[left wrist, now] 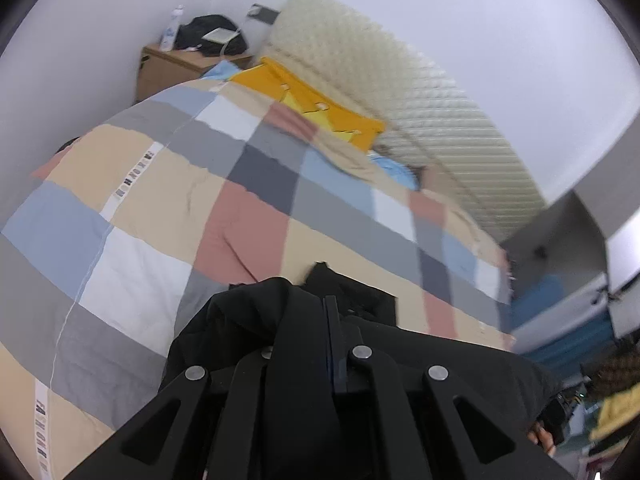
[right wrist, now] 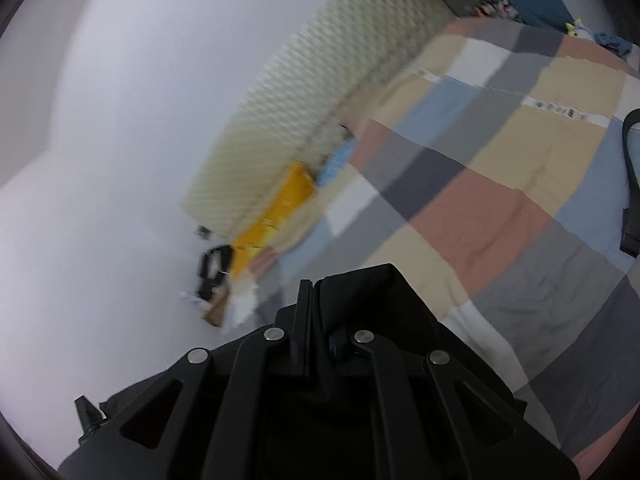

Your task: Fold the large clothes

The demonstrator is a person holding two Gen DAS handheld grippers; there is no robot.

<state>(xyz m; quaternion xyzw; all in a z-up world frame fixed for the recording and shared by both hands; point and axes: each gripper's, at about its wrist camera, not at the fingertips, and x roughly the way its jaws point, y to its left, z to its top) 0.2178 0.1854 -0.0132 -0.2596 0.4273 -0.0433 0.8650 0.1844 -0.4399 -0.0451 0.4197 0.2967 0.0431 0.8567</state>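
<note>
I am standing over a bed spread with a patchwork quilt [left wrist: 168,184] of beige, grey, pale blue, white and dusty pink blocks, crossed by a white strip of lettering. At the quilt's far edge lies a yellow pillow [left wrist: 316,106], and behind that a cream quilted headboard [left wrist: 400,80] leans on a plain white wall [left wrist: 80,40]. Off the quilt's far left corner stands a wooden bedside cabinet [left wrist: 168,66] with a bottle [left wrist: 171,30] and a black bag [left wrist: 210,36] on top. Past the quilt's right edge there is blue furniture, too blurred to name.

My left gripper [left wrist: 331,308] is pressed together on a fold of the black garment [left wrist: 256,320], which hangs bunched around the fingers above the near part of the quilt. My right gripper [right wrist: 310,292] is likewise pinched tight on black cloth of the same garment [right wrist: 360,296]. The cloth is so gathered that I cannot tell its long axis or which way it points. A black strap [right wrist: 630,184] lies on the quilt's right side in the right wrist view.
</note>
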